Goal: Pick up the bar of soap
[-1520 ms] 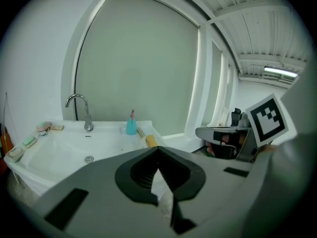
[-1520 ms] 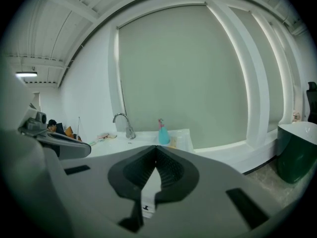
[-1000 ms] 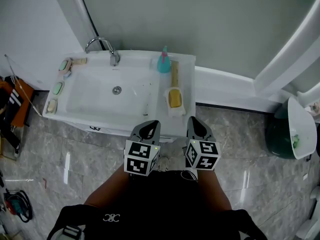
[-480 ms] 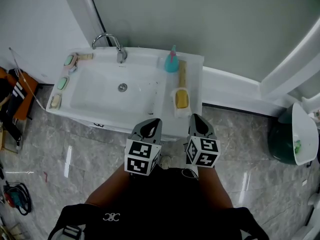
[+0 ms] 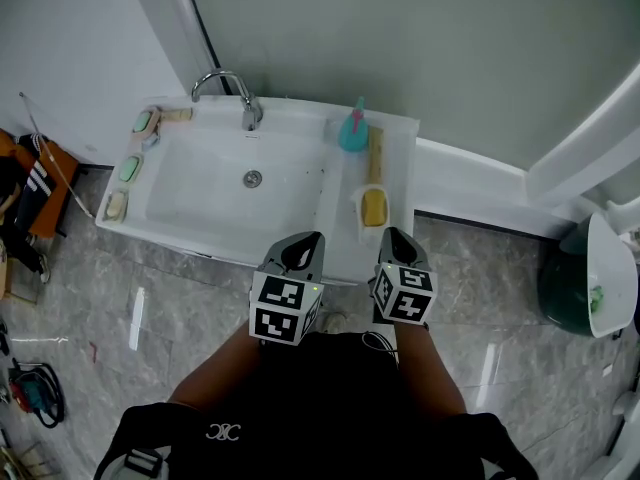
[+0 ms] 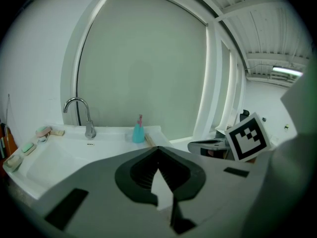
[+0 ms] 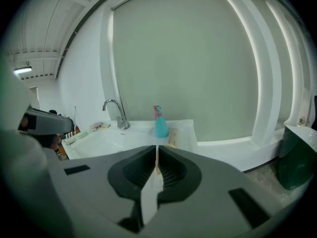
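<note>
The yellow bar of soap (image 5: 374,208) lies in a white dish (image 5: 361,225) on the right rim of the white sink (image 5: 215,233). Both grippers hover side by side just short of the sink's front edge, held in front of the person's body. My right gripper (image 5: 392,235) is shut and empty, its tips a little below the dish. My left gripper (image 5: 309,239) is shut and empty too, to the left of the dish. In the gripper views the left gripper (image 6: 158,148) and right gripper (image 7: 157,148) point at the sink with their jaws together.
A teal bottle (image 5: 353,133) and a wooden brush (image 5: 375,154) stand behind the dish. A faucet (image 5: 240,93) rises at the back; three small soaps (image 5: 129,168) line the left rim. A green bin (image 5: 575,293) with a white lid stands on the right floor, and clutter (image 5: 25,193) on the left.
The sink and soap dish have shifted right and nearer to the grippers in the head view. Both grippers stay shut, held side by side.
</note>
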A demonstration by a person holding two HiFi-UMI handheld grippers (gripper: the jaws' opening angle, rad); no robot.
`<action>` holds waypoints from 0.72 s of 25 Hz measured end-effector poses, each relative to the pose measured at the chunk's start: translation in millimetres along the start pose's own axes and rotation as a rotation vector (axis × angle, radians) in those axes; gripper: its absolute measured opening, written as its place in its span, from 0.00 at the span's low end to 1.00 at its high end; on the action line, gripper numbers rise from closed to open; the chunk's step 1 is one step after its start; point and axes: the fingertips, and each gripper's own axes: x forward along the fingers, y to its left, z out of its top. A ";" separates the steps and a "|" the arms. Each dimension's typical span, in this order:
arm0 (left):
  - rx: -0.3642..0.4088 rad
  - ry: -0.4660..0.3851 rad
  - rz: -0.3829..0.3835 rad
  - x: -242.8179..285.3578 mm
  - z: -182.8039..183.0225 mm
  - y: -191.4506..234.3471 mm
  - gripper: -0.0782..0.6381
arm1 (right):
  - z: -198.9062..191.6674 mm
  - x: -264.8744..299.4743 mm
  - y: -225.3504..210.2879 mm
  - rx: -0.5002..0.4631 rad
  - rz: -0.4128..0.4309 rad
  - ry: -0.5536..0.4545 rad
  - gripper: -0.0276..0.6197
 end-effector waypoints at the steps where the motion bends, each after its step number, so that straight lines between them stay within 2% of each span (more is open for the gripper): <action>1: -0.002 0.004 -0.001 1.8 -0.2 1.4 0.11 | -2.0 4.2 1.6 -0.007 0.006 0.013 0.05; 5: 0.002 0.016 -0.003 6.2 0.0 6.2 0.11 | -10.9 20.3 6.1 -0.025 0.030 0.063 0.18; 18: -0.007 0.028 0.017 17.1 1.8 29.8 0.11 | -27.1 80.2 -11.6 -0.058 -0.027 0.188 0.27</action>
